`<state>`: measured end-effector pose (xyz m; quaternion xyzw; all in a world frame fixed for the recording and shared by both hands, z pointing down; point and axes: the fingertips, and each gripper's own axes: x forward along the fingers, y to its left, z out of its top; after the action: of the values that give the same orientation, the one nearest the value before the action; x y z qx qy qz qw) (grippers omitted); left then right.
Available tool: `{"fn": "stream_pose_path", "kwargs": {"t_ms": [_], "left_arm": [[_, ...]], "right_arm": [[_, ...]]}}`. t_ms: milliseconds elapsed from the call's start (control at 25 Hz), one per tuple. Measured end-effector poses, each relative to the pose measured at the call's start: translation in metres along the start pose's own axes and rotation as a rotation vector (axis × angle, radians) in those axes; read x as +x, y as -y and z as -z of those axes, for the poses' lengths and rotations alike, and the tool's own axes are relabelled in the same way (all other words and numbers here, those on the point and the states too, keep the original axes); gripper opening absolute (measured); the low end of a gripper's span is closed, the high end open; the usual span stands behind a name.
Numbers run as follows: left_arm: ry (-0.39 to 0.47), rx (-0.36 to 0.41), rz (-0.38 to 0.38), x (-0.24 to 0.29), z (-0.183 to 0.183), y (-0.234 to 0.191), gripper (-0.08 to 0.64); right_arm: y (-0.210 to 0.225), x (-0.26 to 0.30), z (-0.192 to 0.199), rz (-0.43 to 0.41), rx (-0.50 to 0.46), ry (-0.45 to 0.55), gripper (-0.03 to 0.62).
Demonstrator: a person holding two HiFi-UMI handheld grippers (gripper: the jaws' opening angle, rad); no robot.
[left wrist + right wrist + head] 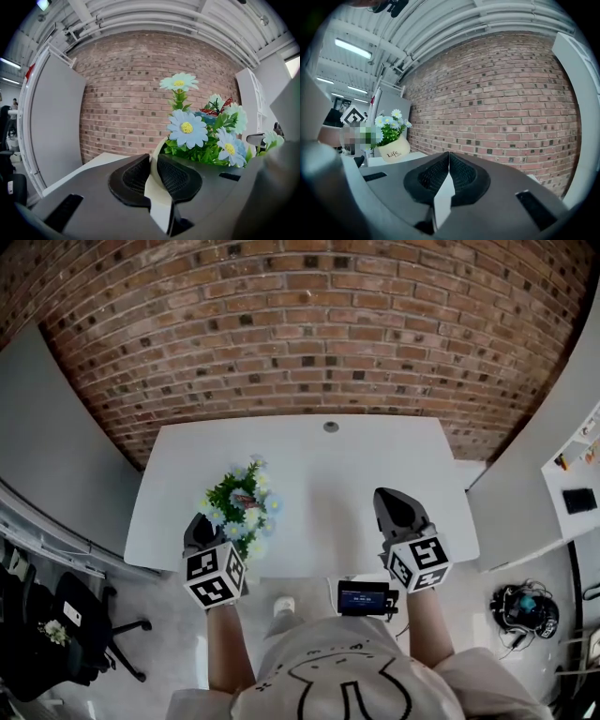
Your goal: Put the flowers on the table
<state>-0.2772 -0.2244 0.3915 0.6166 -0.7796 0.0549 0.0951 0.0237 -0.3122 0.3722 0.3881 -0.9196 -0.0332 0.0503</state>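
A cream pot (pixel 393 149) of blue and white artificial flowers (pixel 242 505) is over the front left part of the white table (pixel 328 474). My left gripper (pixel 203 521) is shut on the pot's rim (pixel 157 187), which is pinched between the two dark pads in the left gripper view. The flowers (pixel 187 129) rise just beyond the jaws. I cannot tell whether the pot rests on the tabletop or hangs just above it. My right gripper (pixel 394 498) is over the table's front right, shut with nothing in it, its pads (pixel 461 173) pressed together.
A brick wall (pixel 300 334) stands behind the table, with grey partitions on both sides. A cable hole (pixel 331 427) sits near the table's far edge. A black office chair (pixel 80 624) is on the floor at the left. A white shelf (pixel 577 474) stands at the right.
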Motion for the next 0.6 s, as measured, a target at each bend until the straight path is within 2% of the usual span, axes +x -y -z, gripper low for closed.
{"fn": "stream_pose_path", "kwargs": {"t_ms": [360, 600], "left_arm": [[-0.030, 0.043, 0.135, 0.092, -0.012, -0.042, 0.061], [-0.055, 0.049, 0.216, 0.135, -0.012, -0.061, 0.061]], "right_arm": [[-0.011, 0.074, 0.003, 0.122, 0.011, -0.043, 0.017], [-0.020, 0.101, 0.003, 0.199, 0.010, -0.074, 0.017]]}}
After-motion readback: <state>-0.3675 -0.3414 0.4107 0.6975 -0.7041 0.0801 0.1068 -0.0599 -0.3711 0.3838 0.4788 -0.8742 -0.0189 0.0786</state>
